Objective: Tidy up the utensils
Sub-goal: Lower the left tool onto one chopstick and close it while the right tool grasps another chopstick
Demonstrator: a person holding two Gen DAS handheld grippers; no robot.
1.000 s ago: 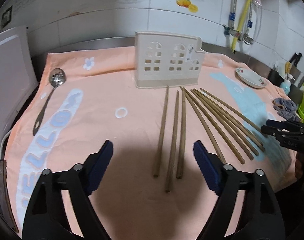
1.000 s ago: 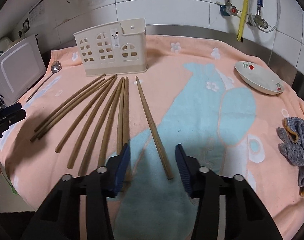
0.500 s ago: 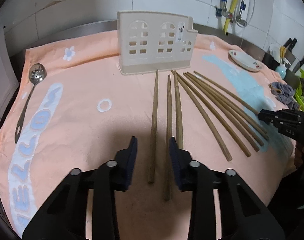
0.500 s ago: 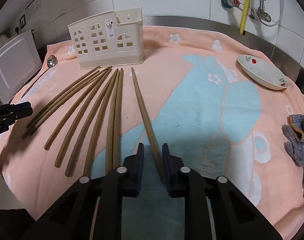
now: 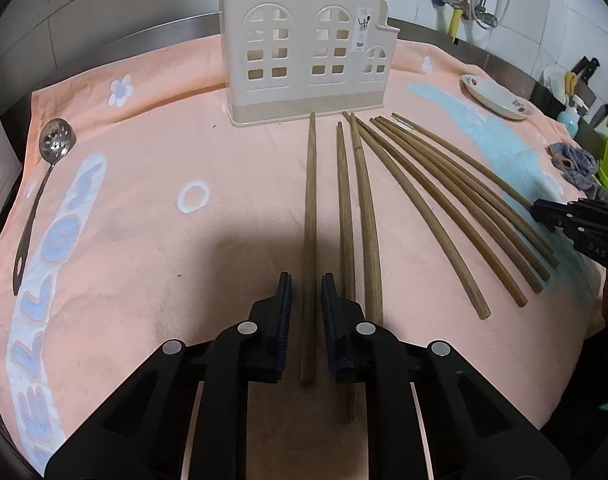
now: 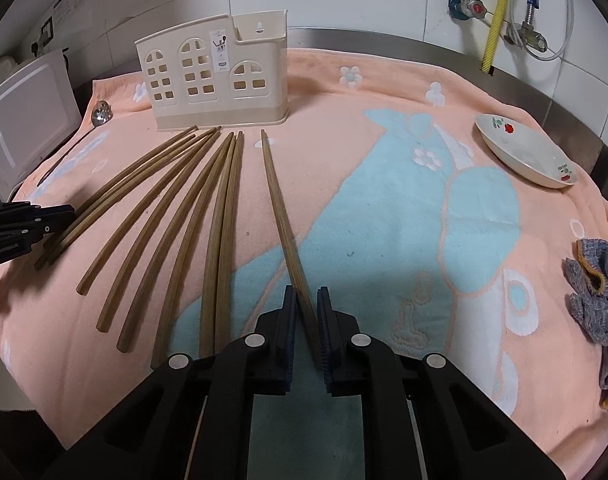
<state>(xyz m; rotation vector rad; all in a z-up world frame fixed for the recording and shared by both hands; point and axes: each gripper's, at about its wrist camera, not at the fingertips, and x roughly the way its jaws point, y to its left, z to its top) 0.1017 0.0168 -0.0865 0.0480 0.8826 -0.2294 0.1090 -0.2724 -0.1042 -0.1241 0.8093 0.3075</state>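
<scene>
Left gripper point(image 5: 306, 290) nearly closed around the leftmost chopstick point(image 5: 310, 216) on the towel point(image 5: 144, 208), small gaps visible. Right view only: right gripper point(image 6: 305, 300) pinching the rightmost chopstick point(image 6: 282, 220). Both were wide open a second ago. Utensil holder point(image 5: 304, 52) stands behind; slotted spoon point(image 5: 44, 176) far left.

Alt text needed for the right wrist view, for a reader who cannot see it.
The right tool is closed around the near end of one wooden chopstick lying on a peach towel. More chopsticks fan out to its left, below a cream utensil holder; a small dish sits far right.
</scene>
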